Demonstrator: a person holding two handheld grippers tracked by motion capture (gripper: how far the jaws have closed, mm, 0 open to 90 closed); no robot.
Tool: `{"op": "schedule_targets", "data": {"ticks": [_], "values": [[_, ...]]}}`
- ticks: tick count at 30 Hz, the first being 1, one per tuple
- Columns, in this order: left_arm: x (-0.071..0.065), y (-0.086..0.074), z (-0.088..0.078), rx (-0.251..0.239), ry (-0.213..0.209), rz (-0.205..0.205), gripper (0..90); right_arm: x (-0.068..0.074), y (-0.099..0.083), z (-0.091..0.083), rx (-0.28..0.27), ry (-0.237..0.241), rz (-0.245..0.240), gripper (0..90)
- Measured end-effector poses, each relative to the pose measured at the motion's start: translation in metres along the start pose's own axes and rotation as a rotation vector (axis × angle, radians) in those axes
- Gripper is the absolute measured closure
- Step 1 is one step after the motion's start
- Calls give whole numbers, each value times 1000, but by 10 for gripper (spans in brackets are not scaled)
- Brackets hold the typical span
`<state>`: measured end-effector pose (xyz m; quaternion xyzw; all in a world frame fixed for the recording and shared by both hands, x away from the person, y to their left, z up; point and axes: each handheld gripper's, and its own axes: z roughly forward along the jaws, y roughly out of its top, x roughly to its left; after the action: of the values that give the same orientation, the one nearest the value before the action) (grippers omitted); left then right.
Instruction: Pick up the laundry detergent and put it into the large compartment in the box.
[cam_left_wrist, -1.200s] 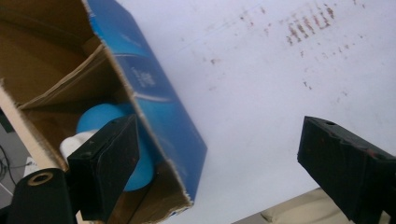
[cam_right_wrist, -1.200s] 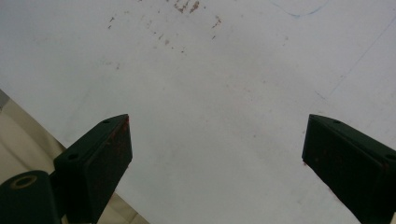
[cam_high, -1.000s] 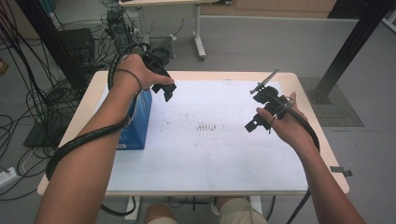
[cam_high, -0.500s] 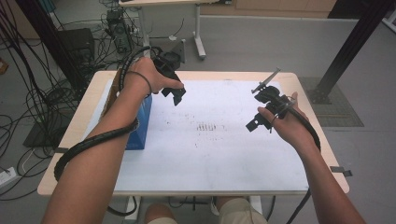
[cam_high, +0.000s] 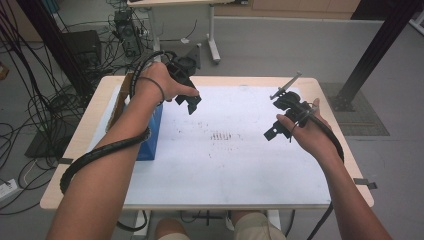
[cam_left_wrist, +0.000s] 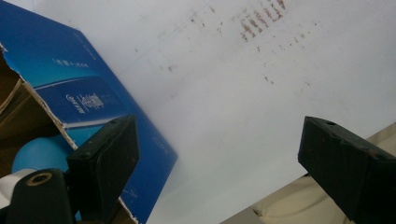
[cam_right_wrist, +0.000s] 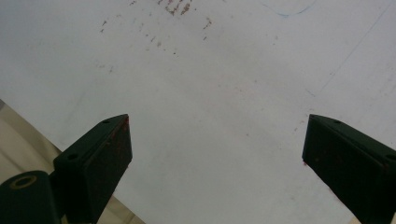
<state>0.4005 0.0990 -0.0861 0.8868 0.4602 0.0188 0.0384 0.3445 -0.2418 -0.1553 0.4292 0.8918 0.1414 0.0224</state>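
My left gripper (cam_high: 191, 103) hovers over the white sheet (cam_high: 225, 165), just right of an open blue box (cam_high: 151, 136) at the table's left side. Its jaws stand wide apart with nothing between them (cam_left_wrist: 217, 135). In the left gripper view the blue box (cam_left_wrist: 70, 88) lies at the left with a torn cardboard edge, and a light blue round thing (cam_left_wrist: 39, 151) sits inside it. My right gripper (cam_high: 273, 132) is held above the sheet's right part, open and empty (cam_right_wrist: 215, 123).
Reddish-brown specks (cam_high: 220, 136) mark the middle of the sheet. The wooden table edge (cam_high: 80, 145) runs along the left of the box. Cables and equipment (cam_high: 122, 37) lie on the floor beyond the table, and a black post (cam_high: 372, 55) stands at the back right.
My left gripper has shifted a little to the right, from over the box's far corner to above the sheet. The right gripper has kept still.
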Motion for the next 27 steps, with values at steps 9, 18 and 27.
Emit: {"op": "schedule_targets", "data": {"ticks": [9, 18, 27], "values": [[-1, 0, -2, -1, 1, 3, 131, 1, 0, -1, -4, 1, 0, 84], [0, 1, -1, -1, -4, 6, 132, 1, 0, 0, -5, 1, -5, 84], [1, 0, -3, -8, -5, 0, 132, 0, -1, -1, -7, -1, 2, 83]]}}
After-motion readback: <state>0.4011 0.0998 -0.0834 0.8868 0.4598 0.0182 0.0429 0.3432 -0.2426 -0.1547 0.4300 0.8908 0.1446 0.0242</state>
